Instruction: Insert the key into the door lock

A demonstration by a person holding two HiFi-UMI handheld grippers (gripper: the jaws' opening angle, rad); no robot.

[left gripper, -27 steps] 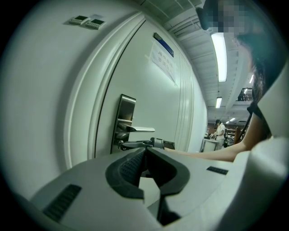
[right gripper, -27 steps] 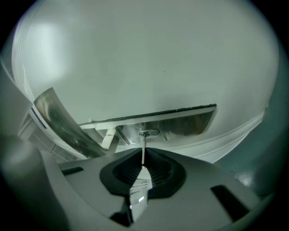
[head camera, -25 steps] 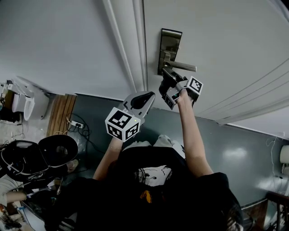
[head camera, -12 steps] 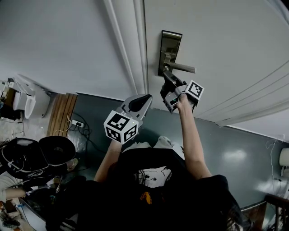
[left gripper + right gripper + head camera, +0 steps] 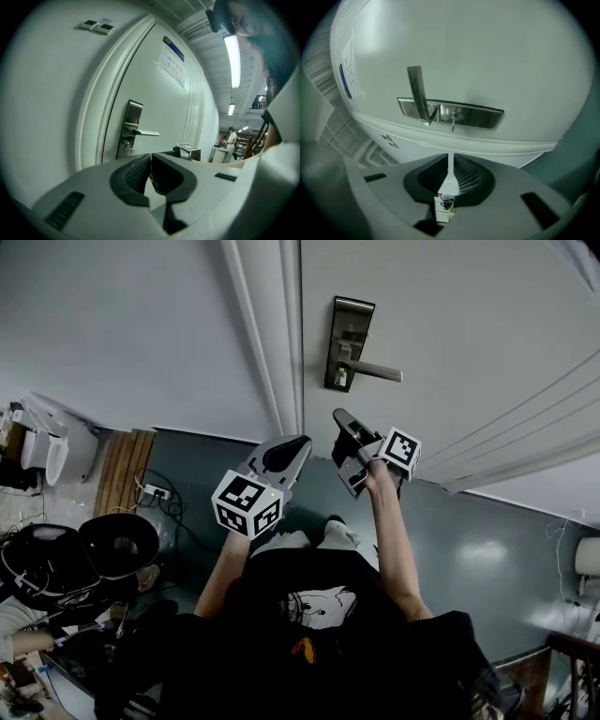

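Here, arm (image 5: 394,531) raised, right hand-held gripper (image 5: 340,418) hovers below the key (image 5: 341,379).

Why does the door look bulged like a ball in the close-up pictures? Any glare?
Right gripper view: the wide-angle lens bows the door and blackens the corners, though the lock plate is sharp. Left gripper view: same bowing, and the ceiling lamp glares. Head view: lines nearly straight, and the floor shows a soft sheen.

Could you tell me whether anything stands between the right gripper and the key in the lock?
Nothing visible does: the right gripper faces the key in the lock plate across open air; the handle sits aside.
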